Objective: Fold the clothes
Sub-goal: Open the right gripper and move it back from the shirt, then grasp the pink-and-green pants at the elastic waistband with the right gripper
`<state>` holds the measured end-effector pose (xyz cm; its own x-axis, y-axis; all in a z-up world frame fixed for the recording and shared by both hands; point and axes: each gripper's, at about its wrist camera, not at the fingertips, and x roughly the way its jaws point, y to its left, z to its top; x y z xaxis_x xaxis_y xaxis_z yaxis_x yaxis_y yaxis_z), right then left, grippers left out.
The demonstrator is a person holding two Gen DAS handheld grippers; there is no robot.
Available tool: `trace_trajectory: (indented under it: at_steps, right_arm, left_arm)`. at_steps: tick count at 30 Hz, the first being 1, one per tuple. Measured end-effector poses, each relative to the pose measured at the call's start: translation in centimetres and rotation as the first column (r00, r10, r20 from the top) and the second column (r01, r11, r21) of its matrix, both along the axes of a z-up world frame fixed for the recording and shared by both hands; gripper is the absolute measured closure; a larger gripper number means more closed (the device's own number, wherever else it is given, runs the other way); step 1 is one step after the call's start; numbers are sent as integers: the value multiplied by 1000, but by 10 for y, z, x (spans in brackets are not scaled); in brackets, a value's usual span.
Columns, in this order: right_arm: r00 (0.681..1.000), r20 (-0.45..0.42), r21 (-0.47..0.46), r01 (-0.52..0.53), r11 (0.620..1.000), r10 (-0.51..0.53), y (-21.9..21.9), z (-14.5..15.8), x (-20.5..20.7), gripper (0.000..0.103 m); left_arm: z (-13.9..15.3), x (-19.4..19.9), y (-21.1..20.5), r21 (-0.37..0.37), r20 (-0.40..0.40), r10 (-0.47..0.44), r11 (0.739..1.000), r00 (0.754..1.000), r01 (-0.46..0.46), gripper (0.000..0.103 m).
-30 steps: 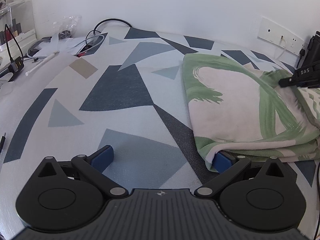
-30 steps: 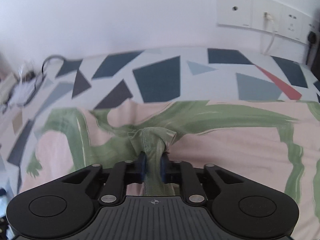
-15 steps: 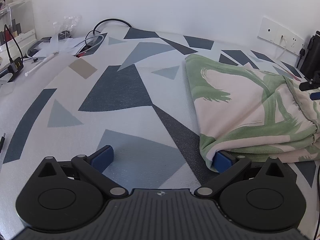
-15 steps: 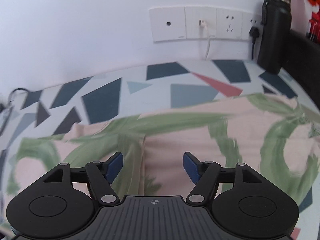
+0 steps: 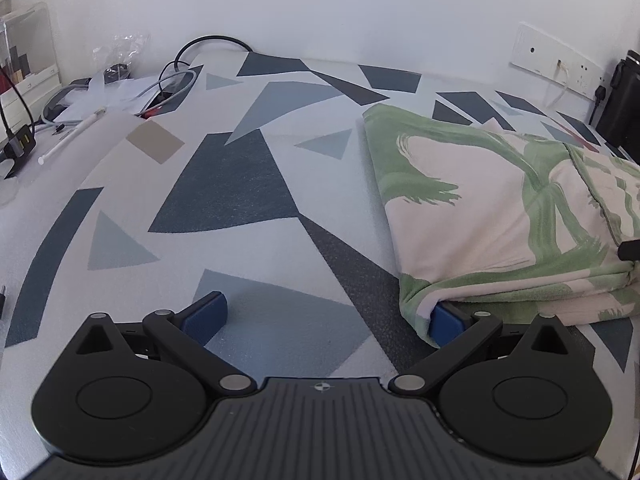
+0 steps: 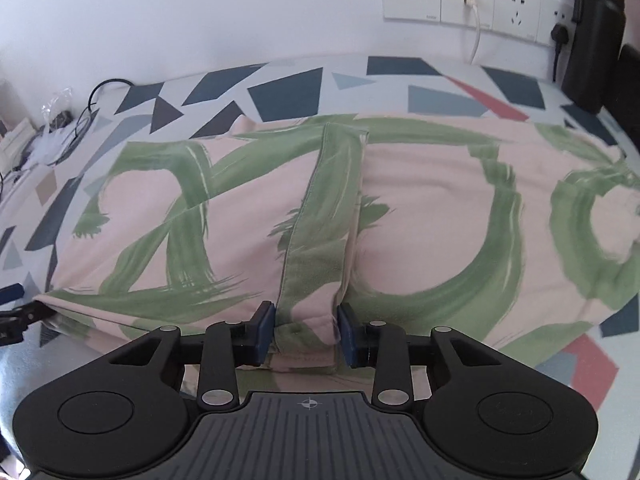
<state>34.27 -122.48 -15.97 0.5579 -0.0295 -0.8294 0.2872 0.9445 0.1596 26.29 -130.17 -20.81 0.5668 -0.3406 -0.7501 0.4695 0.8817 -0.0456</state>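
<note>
A pink garment with green brush strokes (image 5: 492, 208) lies folded on the patterned table cover, at the right of the left wrist view. My left gripper (image 5: 326, 316) is open on the table at the garment's near left corner, with its right fingertip (image 5: 446, 322) tucked under the folded edge. In the right wrist view the garment (image 6: 440, 208) fills the middle. My right gripper (image 6: 306, 332) is partly closed around a folded green strip (image 6: 316, 264) at the near edge, with both pads close to the cloth; whether they pinch it is unclear.
Cables (image 5: 176, 84), a pen (image 5: 72, 136) and a plastic bag (image 5: 120, 52) lie at the far left. Wall sockets (image 6: 464, 0) and a black bottle (image 6: 592, 36) stand at the back right. The geometric table cover (image 5: 224, 184) spreads left of the garment.
My right gripper let go of the cloth, opened wide, then came down at the near edge and narrowed around the folded strip. My left gripper stayed put.
</note>
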Motion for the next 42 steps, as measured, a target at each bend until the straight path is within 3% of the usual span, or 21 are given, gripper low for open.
trace_trajectory:
  at_steps: [5, 9, 12, 16, 18, 21, 27, 32, 36, 42]
  right_arm:
    - [996, 4, 31, 93, 995, -93, -10, -2, -9, 53]
    - [984, 32, 73, 172, 982, -174, -22, 1, -25, 38]
    - [964, 67, 176, 242, 954, -257, -46, 8, -44, 35]
    - [914, 48, 180, 389, 904, -403, -91, 17, -73, 19]
    - [875, 43, 205, 465, 861, -483, -115, 15, -96, 19]
    - [811, 29, 216, 566, 796, -585, -148, 8, -127, 19]
    - [722, 32, 228, 668, 708, -692, -208, 1, -160, 19]
    - [710, 99, 186, 675, 714, -697, -252, 8, -164, 15]
    - [706, 147, 145, 677, 722, -692, -277, 0, -162, 9]
    - [765, 169, 141, 606, 783, -622, -301, -27, -135, 9]
  left_arm:
    - [9, -2, 11, -36, -78, -85, 996, 993, 82, 0]
    - [25, -11, 21, -96, -65, -140, 986, 988, 134, 0]
    - [38, -11, 27, -143, -57, -131, 982, 990, 122, 0]
    - [47, -1, 42, -231, -104, -8, 973, 995, -16, 0]
    - [45, 2, 52, -256, -131, 99, 958, 986, -130, 0]
    - [41, 6, 52, -244, -140, 192, 944, 971, -222, 0]
    - [36, 5, -6, -143, -111, 188, 969, 976, -202, 0]
    - [30, 1, -52, -104, -120, 197, 972, 973, -210, 0]
    - [27, -5, -76, -29, -126, 244, 968, 962, -249, 0]
    - [29, -9, -93, 25, -174, 331, 943, 927, -332, 0]
